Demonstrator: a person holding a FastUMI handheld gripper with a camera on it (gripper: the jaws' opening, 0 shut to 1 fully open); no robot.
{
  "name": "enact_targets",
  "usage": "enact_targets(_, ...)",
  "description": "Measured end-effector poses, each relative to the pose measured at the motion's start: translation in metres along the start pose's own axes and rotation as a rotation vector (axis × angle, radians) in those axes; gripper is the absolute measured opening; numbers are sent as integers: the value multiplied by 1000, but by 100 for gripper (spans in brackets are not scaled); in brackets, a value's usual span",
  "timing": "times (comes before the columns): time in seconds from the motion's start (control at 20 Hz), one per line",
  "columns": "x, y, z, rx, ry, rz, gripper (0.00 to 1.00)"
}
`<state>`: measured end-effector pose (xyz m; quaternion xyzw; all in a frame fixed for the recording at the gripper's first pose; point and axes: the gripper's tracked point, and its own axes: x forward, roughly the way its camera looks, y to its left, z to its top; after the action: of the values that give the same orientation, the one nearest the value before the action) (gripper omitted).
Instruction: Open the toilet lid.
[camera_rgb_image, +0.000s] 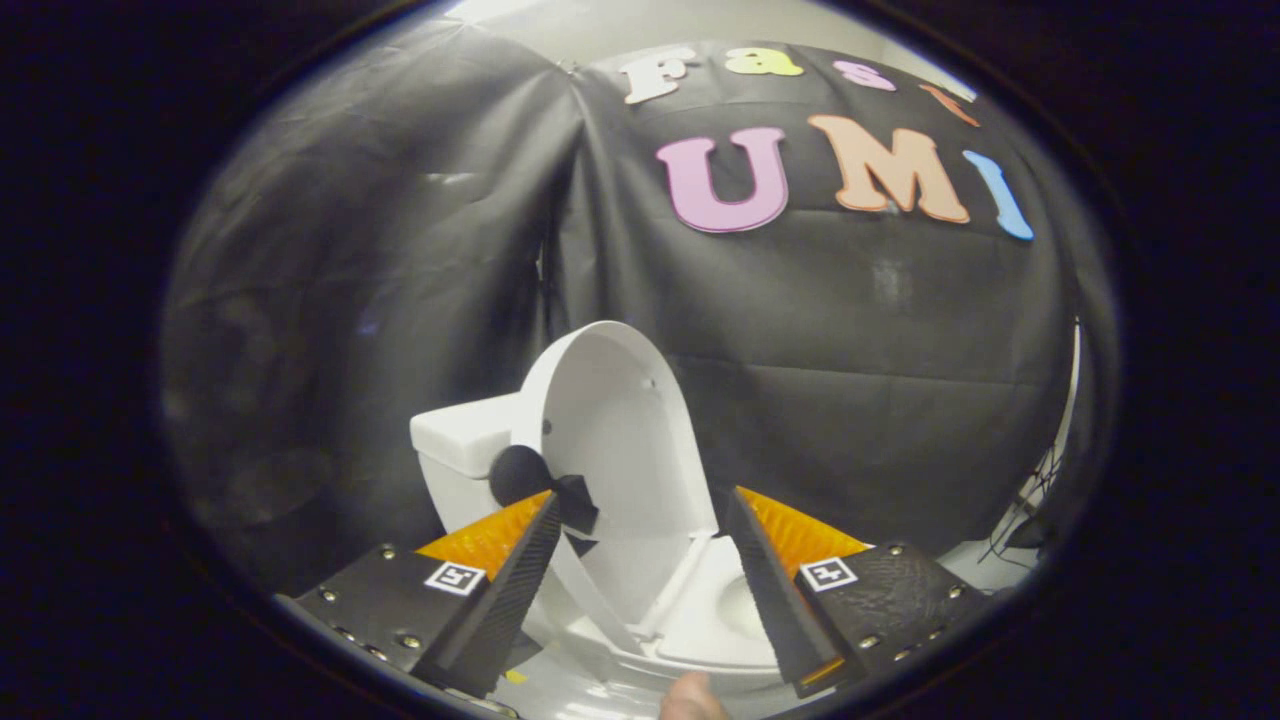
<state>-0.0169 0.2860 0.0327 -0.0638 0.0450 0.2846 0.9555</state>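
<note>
A white toilet stands ahead of me against the black cloth wall. Its lid is raised nearly upright, with the hollow underside facing me, and leans toward the white tank. The seat and bowl lie open below it, between my fingers. A black knob-like handle is fixed at the lid's left edge, just beyond the left fingertip. My gripper is open, its fingers spread wide on either side of the lid and pressing on nothing.
Black cloth encloses the booth behind and to the left of the toilet. A fingertip of a person's hand shows at the bowl's near rim. Dark cables hang at the far right by a white strip.
</note>
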Motion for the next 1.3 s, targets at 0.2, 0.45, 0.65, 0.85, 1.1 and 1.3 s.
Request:
enact_targets(0.2, -11, -37, -6, -13, 28, -44, 98)
enact_targets(0.45, -29, -87, -6, -36, 40, -110, 99)
enact_targets(0.65, -43, -121, -1, -24, 35, -156, 98)
enact_targets(0.85, -58, -154, 11, -23, 24, -206, 98)
enact_targets(1.1, -77, -188, 28, -5, 1, -263, 99)
enact_targets(1.3, -96, -215, 46, -10, -23, -312, 99)
